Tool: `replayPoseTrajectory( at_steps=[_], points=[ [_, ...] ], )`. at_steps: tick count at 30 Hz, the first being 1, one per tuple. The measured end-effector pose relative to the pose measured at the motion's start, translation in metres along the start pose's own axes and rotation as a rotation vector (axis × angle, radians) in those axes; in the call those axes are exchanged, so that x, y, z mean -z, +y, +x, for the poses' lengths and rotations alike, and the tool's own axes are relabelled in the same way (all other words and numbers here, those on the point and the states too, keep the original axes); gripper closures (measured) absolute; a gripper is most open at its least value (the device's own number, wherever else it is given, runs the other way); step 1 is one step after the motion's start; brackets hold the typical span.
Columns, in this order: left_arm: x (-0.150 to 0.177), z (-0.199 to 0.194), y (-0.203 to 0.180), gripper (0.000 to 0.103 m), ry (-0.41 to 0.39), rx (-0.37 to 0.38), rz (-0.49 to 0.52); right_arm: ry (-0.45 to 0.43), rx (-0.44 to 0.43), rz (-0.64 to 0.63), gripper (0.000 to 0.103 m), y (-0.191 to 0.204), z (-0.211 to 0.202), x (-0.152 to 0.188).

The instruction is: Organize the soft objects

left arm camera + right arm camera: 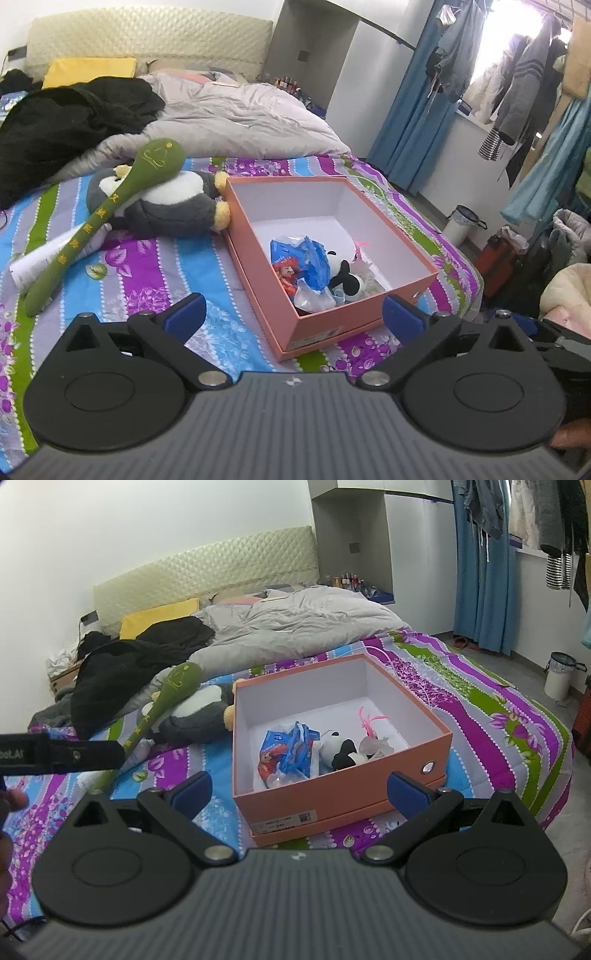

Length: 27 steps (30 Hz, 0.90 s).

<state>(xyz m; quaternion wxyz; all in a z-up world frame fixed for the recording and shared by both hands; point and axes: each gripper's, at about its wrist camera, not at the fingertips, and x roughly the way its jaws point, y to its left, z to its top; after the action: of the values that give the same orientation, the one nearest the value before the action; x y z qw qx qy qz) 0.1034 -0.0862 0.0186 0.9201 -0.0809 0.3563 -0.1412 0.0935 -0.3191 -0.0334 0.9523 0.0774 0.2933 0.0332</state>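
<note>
An open orange box (pixel 325 325) (pixel 332 794) with white inside sits on the striped bedspread. In it lie a small panda plush (pixel 345 278) (pixel 341 753), a blue plastic packet (pixel 303 258) (pixel 291 747) and other small items. Left of the box lies a grey and white penguin plush (pixel 173 206) (pixel 195 716) with a long green plush stick (pixel 110 206) (pixel 166 698) across it. My left gripper (pixel 293 314) is open and empty, just before the box's near corner. My right gripper (pixel 299 788) is open and empty, before the box's near wall.
A white tube (pixel 51 254) lies under the green stick. A black garment (pixel 70 122) (pixel 133 661) and a grey duvet (pixel 240 118) (pixel 295 624) cover the far bed. A white bin (pixel 461 225) (pixel 559 675) stands on the floor at right. Clothes (pixel 517 81) hang by the window.
</note>
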Motion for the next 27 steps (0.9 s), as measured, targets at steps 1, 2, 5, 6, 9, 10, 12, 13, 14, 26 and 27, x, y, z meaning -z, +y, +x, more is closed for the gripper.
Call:
replayPoseTrajectory(
  at_steps=[1,2,5,6,9,10,12,13,14,26,27],
  points=[
    [0.0,-0.0002,-0.0007,0.0,-0.004,-0.014,0.011,0.002,0.002,0.002,0.0,-0.0002,0.0004,0.0],
    [0.0,0.0,-0.0016,0.0,-0.002,-0.024,0.016,0.003,0.002,0.002,0.0,-0.0001,0.0002,0.0002],
    [-0.0003,0.0002,-0.0003,0.0,0.003,-0.028,0.022,-0.001,0.002,0.002,0.0,0.0,-0.0001,-0.0001],
    [-0.0006,-0.0001,-0.0001,0.0,0.002,-0.029,0.023,-0.002,0.002,0.002,0.0,0.0004,-0.0003,0.0],
    [-0.0011,-0.0003,0.0005,0.0,0.001,-0.031,0.026,-0.001,0.001,-0.002,0.0,0.0013,-0.0001,0.0007],
    [-0.0014,-0.0003,0.001,0.0,0.0,-0.031,0.027,0.0,0.001,-0.002,0.0,0.0014,0.0003,0.0007],
    [-0.0015,-0.0007,0.0015,0.0,0.001,-0.033,0.03,0.001,0.0,0.0,0.0,0.0015,0.0007,0.0006],
    [-0.0013,-0.0009,0.0014,0.0,0.001,-0.034,0.031,0.002,0.0,-0.001,0.0,0.0018,0.0008,0.0006],
    [-0.0013,-0.0008,0.0018,0.0,0.002,-0.037,0.031,0.002,0.0,-0.002,0.0,0.0025,0.0004,0.0007],
    [-0.0013,-0.0005,-0.0005,0.0,0.009,-0.029,0.039,-0.004,-0.002,-0.003,0.0,0.0041,-0.0015,0.0003],
    [-0.0013,-0.0002,-0.0004,0.0,0.009,-0.03,0.039,-0.003,-0.002,-0.002,0.0,0.0041,-0.0015,0.0003]
  ],
)
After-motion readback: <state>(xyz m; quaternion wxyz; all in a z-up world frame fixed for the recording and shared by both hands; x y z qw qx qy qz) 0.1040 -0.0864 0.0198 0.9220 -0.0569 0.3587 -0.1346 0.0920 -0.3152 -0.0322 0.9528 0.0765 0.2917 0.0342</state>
